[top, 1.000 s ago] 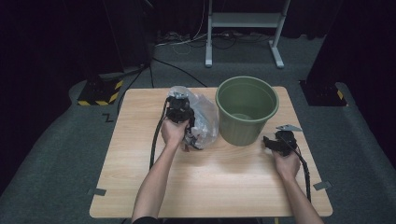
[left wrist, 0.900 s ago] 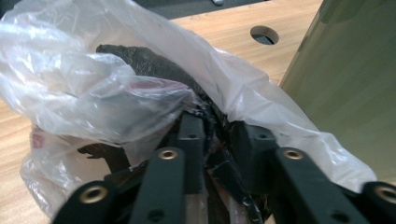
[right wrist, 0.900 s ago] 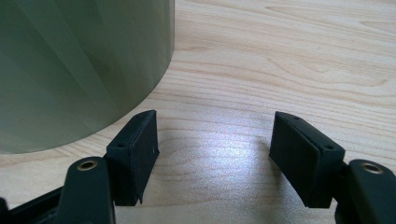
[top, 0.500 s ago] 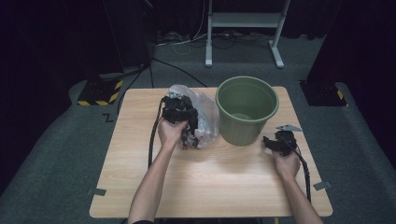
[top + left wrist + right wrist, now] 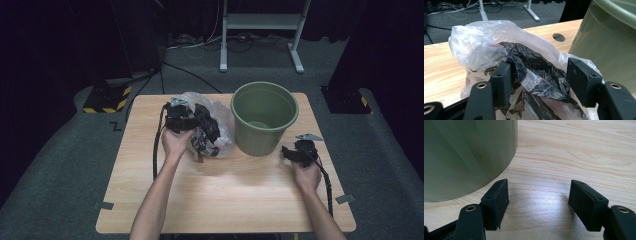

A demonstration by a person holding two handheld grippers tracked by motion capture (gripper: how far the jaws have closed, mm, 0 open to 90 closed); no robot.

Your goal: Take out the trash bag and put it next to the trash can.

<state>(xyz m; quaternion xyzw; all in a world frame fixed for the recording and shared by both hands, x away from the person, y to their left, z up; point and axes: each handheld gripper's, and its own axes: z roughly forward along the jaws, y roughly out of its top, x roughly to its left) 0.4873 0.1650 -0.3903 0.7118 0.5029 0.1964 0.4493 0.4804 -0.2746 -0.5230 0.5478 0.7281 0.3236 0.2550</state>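
A: Report the condition of the left claw [image 5: 537,75]

B: Its jaws stand well apart and have just been opening. The crumpled bag [image 5: 529,62], clear plastic with black plastic bunched inside, lies between them. In the left gripper view the black film drapes against the inner face of the left-hand pad [image 5: 502,80]; the other pad stands off from the film with a gap showing. The pads do not press on the bag.

A: Location of the bag relative to that claw?

B: In the high view the left claw [image 5: 192,120] sits at the bag's [image 5: 220,127] left edge, and the bag extends away from it toward the green bucket [image 5: 264,117]. The bag rests on the tabletop [image 5: 225,200]. The bucket stands upright just beyond the bag on the side away from the claw, close enough that I cannot tell whether the two touch.

A: And the right claw [image 5: 537,202]?

B: Jaws wide, nothing between them. In the right gripper view bare wood shows between the pads, and the bucket wall [image 5: 469,152] rises ahead and off to the left-hand jaw's side, apart from it. In the high view the right claw [image 5: 287,152] sits low over the tabletop just beside the bucket's base, well apart from the bag
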